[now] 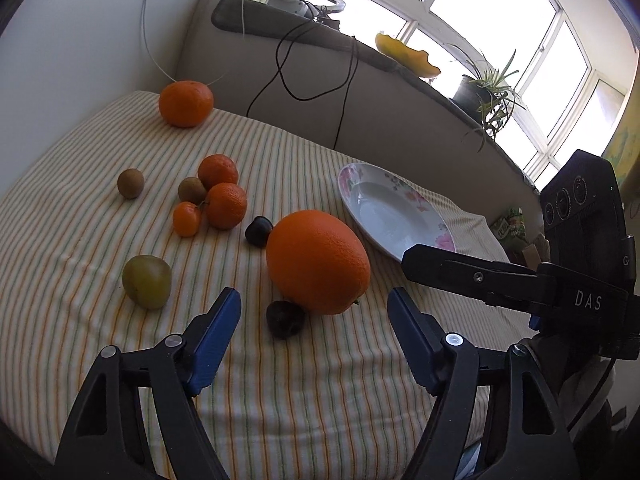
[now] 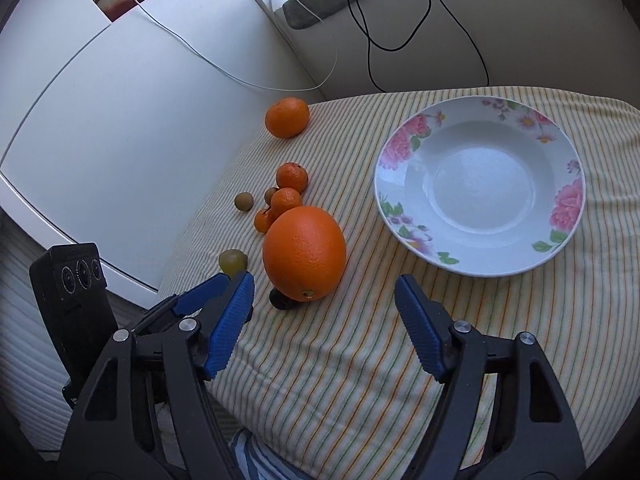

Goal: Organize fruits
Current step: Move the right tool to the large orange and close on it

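A large orange [image 1: 318,262] lies on the striped cloth just beyond my left gripper [image 1: 314,298], which is open and empty. A dark small fruit [image 1: 285,319] sits against the orange's near side and another [image 1: 259,231] behind it. In the right wrist view the same orange [image 2: 304,254] lies ahead and left of my right gripper [image 2: 324,284], also open and empty. A floral white plate [image 2: 394,152] stands empty to the right. Further left lie a green plum [image 1: 147,281], mandarins [image 1: 226,205] and kiwis [image 1: 130,183].
One more mandarin [image 1: 186,103] sits at the cloth's far corner by a white wall. Black cables [image 2: 372,20] hang over the grey ledge behind the table. A white cabinet [image 2: 120,120] borders the table's left edge. The cloth's near edge drops off just under both grippers.
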